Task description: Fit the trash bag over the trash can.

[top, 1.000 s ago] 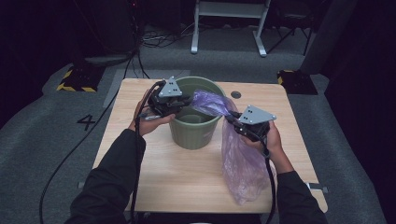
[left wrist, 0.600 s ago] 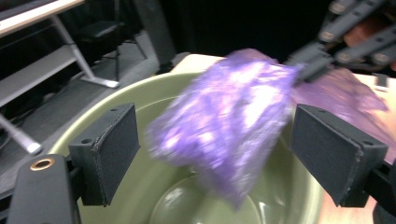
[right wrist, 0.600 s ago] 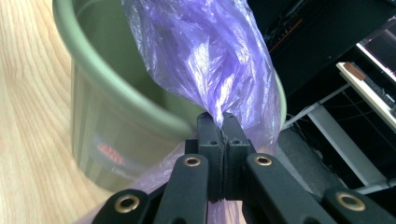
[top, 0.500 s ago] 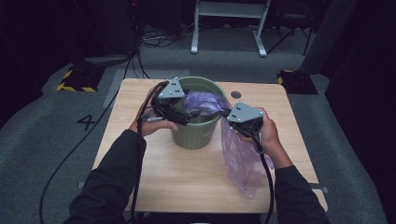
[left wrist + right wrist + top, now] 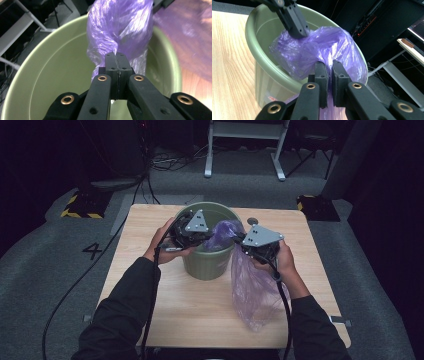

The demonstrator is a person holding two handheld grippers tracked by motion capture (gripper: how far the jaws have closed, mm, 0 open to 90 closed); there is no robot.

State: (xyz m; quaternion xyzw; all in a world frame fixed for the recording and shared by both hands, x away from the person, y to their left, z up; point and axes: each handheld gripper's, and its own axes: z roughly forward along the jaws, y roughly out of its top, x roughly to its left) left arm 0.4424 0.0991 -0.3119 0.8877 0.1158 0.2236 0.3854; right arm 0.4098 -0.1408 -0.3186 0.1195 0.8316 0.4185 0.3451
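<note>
Over the bin (image 5: pixel 207 265) at the middle of the table (image 5: pixel 150 295), the left gripper (image 5: pixel 192 232) had just been closing, and its jaws stood pressed together on a fold of the purple bag (image 5: pixel 252 290), as the left gripper view showed (image 5: pixel 116 53). The film there (image 5: pixel 120 27) was thin and gathered into a twist, so a hard pull would likely have torn it or let it slide from the pads. The bin was light and stood free on the wood; a sideways tug from either side could have tipped it. To the right, the right gripper (image 5: pixel 252 245) was likewise clamped on the bag's edge (image 5: pixel 327 63), while most of the bag hung outside the bin, down over the table's near edge, where it might have snagged. The left hand (image 5: pixel 162 242) held its tool level above the bin's near-left rim, forearm angled in from below. The right hand (image 5: pixel 282 262) held its tool beside the right rim, pointed left toward the other.
</note>
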